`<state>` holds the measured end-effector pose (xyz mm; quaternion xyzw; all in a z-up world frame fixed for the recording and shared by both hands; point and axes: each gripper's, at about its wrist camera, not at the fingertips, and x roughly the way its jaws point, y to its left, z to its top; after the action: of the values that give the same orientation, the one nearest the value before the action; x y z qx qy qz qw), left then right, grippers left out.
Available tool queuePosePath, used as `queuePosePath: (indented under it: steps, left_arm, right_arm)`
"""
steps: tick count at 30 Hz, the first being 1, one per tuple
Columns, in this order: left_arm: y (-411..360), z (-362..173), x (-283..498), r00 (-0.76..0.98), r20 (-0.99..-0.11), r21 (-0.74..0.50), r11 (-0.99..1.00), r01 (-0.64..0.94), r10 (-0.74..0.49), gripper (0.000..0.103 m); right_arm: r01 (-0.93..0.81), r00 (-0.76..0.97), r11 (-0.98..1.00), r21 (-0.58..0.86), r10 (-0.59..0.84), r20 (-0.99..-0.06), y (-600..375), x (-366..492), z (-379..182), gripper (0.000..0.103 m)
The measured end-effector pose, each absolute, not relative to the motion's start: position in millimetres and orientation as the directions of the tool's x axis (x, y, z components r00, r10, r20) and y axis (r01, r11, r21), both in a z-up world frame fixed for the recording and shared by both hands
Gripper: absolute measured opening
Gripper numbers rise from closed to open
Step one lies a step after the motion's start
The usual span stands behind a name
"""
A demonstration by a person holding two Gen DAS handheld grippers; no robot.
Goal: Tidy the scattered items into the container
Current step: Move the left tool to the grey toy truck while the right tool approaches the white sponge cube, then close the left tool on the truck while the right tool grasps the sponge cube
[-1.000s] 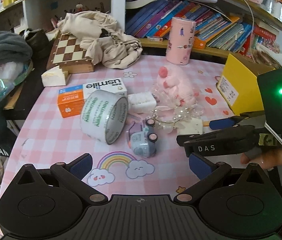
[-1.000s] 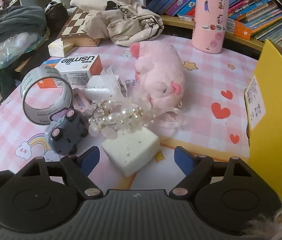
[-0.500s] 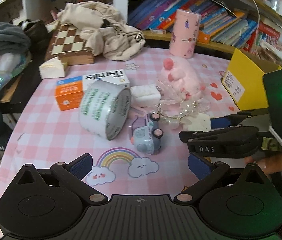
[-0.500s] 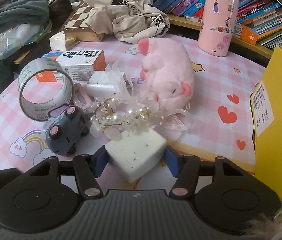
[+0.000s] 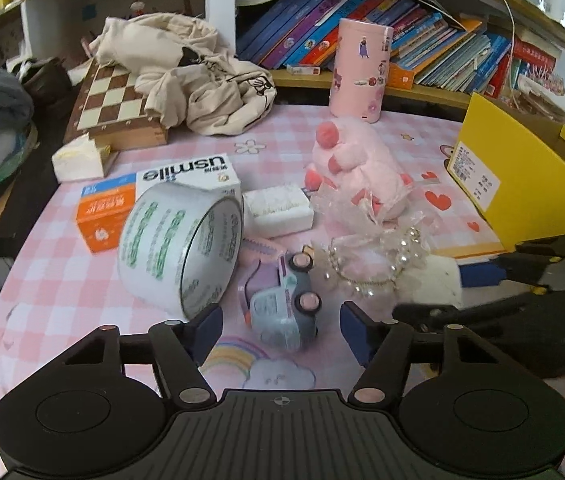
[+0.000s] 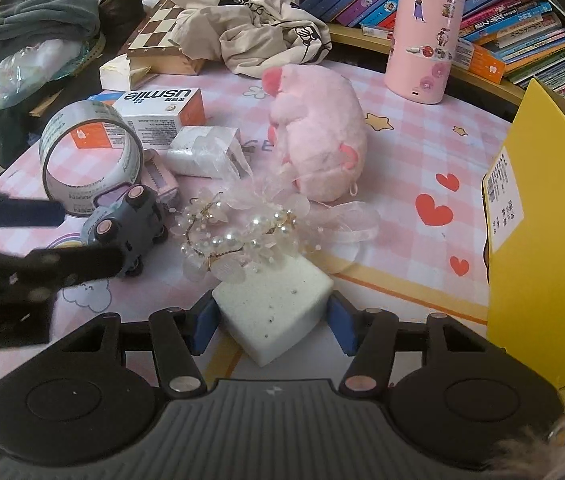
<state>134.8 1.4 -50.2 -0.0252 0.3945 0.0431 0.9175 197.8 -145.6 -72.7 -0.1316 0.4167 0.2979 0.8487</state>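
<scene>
My right gripper [image 6: 270, 320] is shut on a white sponge block [image 6: 272, 312] on the pink tablecloth, both blue pads against its sides. A pearl hair ornament [image 6: 238, 232] touches the block's far edge. My left gripper [image 5: 280, 330] is open, its pads on either side of a small grey toy car [image 5: 284, 308]. The tape roll [image 5: 178, 244] stands just left of the car. A pink plush pig [image 6: 316, 132], a white foam pack [image 5: 278, 210] and a usmile box [image 5: 158, 196] lie further back. The yellow box [image 6: 542, 216] stands at the right.
A pink cylinder [image 5: 360, 70] stands at the table's back by a shelf of books. A chessboard [image 5: 118, 108] with a beige cloth [image 5: 194, 80] on it lies back left. A tissue pack [image 5: 78, 158] sits near the left table edge.
My right gripper has moved forward and closed on the white sponge block. My left gripper has moved forward and down so the toy car now sits between its open fingers.
</scene>
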Motion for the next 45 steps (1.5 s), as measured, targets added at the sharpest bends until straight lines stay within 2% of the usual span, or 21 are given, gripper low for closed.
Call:
queuePosePath:
  steps: [7,10,12,17,26,35,45]
  left_arm:
    - [-1.1,-61.6,150.3,0.678,-0.731,0.015,0.996,-0.088,0.071,0.06]
    - [-3.6,-67.0,153.6,0.67,-0.739,0.022,0.997,-0.074,0.066,0.055]
    - [-4.2,-69.0,152.6,0.67,-0.737,0.042,0.996,-0.079,0.084,0.044]
    - [-0.4,-58.9,139.9,0.691,-0.72,0.012,0.997,-0.082,0.065,0.044]
    - [6.9,-39.4,116.2,0.729,-0.684,-0.051,0.995,-0.086,0.028,0.044]
    - [15.8,-25.6,93.2,0.754,-0.657,-0.101,0.99,-0.093,0.004,0.044]
    - [13.1,-19.9,77.3,0.766,-0.643,-0.093,0.995,-0.047,-0.024,0.044]
  right_arm:
    - [-0.625,0.476,0.781,0.015,0.396,-0.785,-147.1,195.4,-73.0,0.057]
    - [-0.623,0.476,0.782,0.015,0.394,-0.786,-148.2,194.6,-72.7,0.057]
    - [-0.621,0.477,0.784,0.014,0.392,-0.787,-149.2,193.6,-72.4,0.057]
    - [-0.608,0.488,0.794,0.006,0.38,-0.785,-152.8,188.7,-68.1,0.054]
    - [-0.621,0.571,0.782,-0.059,0.4,-0.717,-151.0,167.5,-42.0,0.051]
    - [-0.623,0.673,0.771,-0.133,0.442,-0.593,-145.4,144.0,-5.9,0.051]
    - [-0.637,0.624,0.764,-0.102,0.434,-0.65,-142.6,124.1,-10.2,0.051]
